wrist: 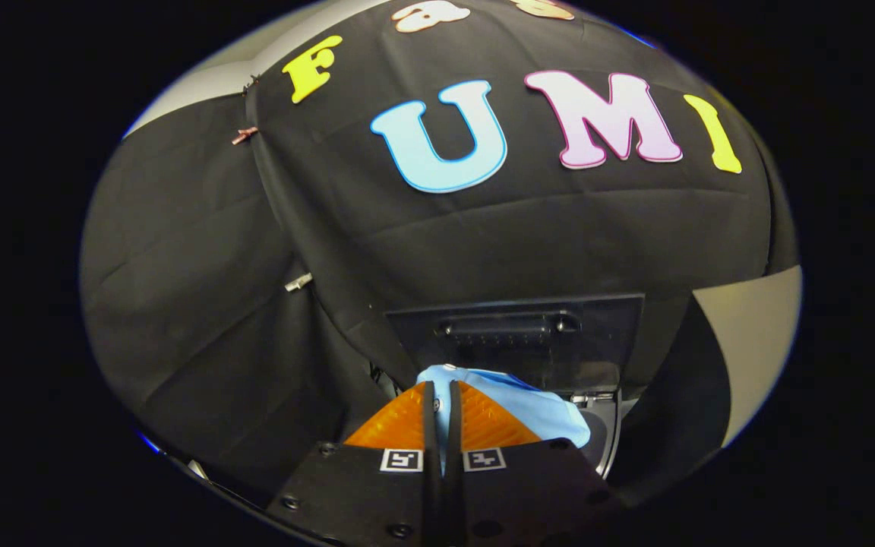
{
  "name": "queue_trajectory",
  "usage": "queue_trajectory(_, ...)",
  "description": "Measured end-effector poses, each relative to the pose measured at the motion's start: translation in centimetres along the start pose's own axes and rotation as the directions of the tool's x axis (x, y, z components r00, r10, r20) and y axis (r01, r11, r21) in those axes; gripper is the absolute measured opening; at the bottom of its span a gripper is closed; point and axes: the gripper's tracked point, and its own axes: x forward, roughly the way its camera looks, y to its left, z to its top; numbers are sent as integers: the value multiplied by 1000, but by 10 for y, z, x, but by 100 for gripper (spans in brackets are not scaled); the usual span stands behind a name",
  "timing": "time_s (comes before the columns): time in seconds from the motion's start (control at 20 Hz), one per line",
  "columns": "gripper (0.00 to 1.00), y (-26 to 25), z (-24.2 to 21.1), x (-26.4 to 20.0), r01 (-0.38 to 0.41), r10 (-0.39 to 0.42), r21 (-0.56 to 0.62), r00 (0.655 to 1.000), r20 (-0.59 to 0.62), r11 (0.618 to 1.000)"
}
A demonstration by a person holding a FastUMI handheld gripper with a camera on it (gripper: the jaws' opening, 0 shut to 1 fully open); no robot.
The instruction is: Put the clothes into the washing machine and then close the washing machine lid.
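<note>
A light blue garment [536, 406] is pinched between my two fingers and bulges out to their right and ahead of them. My gripper [443, 389] is shut on this cloth, held up in the air. Just beyond the fingers stands the washing machine's dark lid [517, 334], raised upright with its handle recess facing me. Below the lid, right of the cloth, a curved piece of the machine's opening rim [606, 433] shows. The drum's inside is hidden by the cloth and my fingers.
Black cloth walls [202, 304] hang close behind and to the left of the machine. A pale wall panel [756, 334] stands to the right of the lid.
</note>
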Motion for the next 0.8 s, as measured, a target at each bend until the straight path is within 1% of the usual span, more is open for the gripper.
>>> queue_trajectory(0.35,5,-22,-66,57,70,-69,7,996,-62,998)
queue_trajectory(0.8,5,-61,-138,106,152,-156,-42,978,-140,988)
